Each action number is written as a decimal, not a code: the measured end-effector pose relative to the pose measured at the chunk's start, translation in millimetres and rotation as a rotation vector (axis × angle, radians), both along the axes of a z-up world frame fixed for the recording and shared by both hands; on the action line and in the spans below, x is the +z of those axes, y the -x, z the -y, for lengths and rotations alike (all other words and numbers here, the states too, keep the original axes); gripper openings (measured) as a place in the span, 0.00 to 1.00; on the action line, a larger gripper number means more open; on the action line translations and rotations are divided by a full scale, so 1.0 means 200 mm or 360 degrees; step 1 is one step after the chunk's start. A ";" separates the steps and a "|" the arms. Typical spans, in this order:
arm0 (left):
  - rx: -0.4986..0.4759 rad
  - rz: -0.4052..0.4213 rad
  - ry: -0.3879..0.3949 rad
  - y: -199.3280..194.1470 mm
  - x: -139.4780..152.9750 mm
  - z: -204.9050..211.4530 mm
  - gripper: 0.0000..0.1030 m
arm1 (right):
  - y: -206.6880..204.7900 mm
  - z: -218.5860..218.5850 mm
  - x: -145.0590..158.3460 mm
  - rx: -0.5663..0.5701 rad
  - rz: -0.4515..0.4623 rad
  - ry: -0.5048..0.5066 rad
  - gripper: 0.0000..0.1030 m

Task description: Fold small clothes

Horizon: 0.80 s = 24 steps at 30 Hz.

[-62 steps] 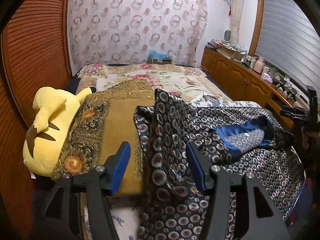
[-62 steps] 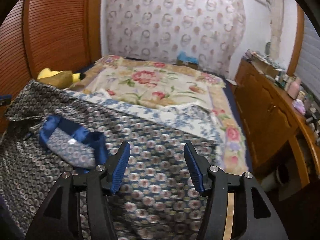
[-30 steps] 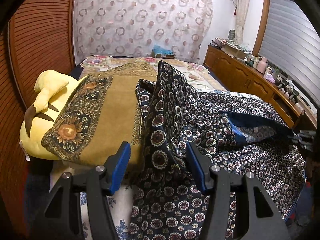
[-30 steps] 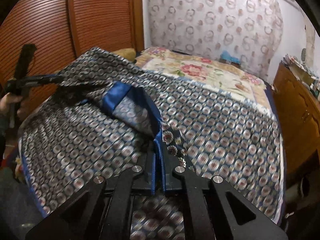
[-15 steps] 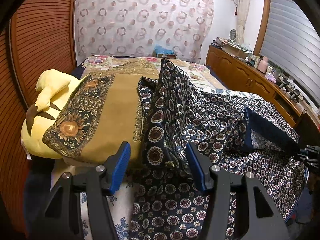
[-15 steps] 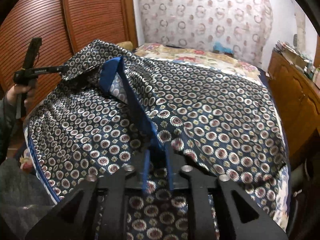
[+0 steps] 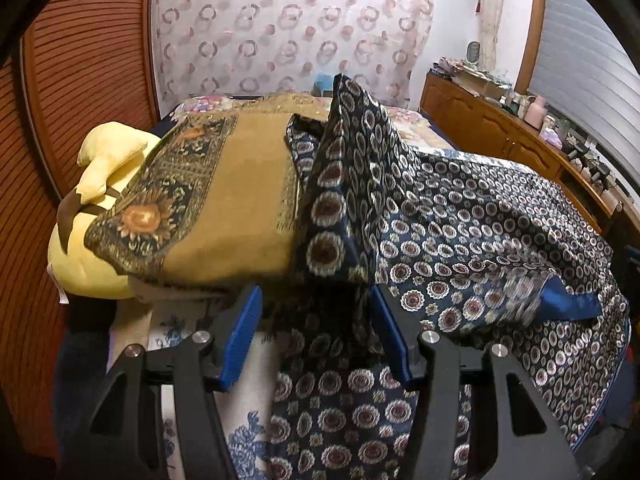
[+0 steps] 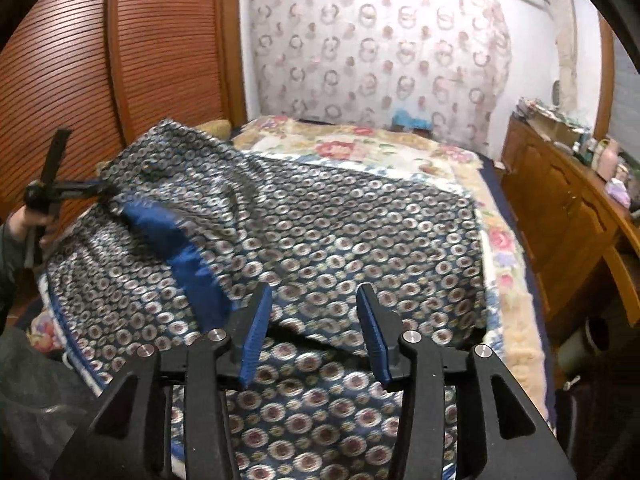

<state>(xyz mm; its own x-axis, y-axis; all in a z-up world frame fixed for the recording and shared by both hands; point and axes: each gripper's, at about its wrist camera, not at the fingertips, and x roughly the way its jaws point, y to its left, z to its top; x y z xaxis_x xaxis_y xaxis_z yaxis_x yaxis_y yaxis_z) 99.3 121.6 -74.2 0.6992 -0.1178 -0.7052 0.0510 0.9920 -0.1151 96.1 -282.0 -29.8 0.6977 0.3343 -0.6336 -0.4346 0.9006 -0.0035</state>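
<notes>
So the dark navy satin garment with the ring-and-medallion print (image 8: pixel 320 240) is lying spread over the floral-quilted bed (image 8: pixel 496 240), one fold looking just laid. The right gripper (image 8: pixel 314 330) is opening, nothing pinched between its pads. The left gripper (image 7: pixel 316 336) is sitting apart around a raised ridge, not squeezing. Next it's probably needing a fresh edge grabbed.
</notes>
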 end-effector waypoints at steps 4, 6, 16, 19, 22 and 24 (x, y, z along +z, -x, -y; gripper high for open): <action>-0.0024 0.0015 -0.0018 0.01 0.01 0.01 0.50 | -0.06 0.07 -0.03 -0.0115 -0.0004 0.0031 0.56; -0.0031 0.0039 -0.0020 0.01 0.03 0.02 0.50 | -0.09 0.11 -0.06 -0.0183 -0.0022 0.0050 0.57; -0.0023 0.0095 -0.0036 -0.03 0.09 0.03 0.28 | -0.18 0.35 -0.14 -0.0410 -0.0120 0.0042 0.57; -0.0007 0.0081 -0.0034 -0.05 0.08 0.02 0.25 | -0.20 0.39 -0.17 -0.0458 -0.0156 0.0058 0.57; -0.0002 0.0076 -0.0038 -0.05 0.07 0.02 0.25 | -0.23 0.41 -0.20 -0.0476 -0.0181 0.0053 0.57; 0.0000 0.0076 -0.0039 -0.05 0.06 0.02 0.25 | -0.24 0.42 -0.20 -0.0475 -0.0178 0.0050 0.57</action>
<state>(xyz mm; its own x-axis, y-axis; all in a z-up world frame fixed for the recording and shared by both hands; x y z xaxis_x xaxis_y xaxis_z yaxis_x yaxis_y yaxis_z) 110.2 118.1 -61.5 0.7322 -0.1009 -0.6735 0.0559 0.9945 -0.0882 143.5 -365.2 -70.8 0.6873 0.1048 -0.7187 -0.1508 0.9886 -0.0001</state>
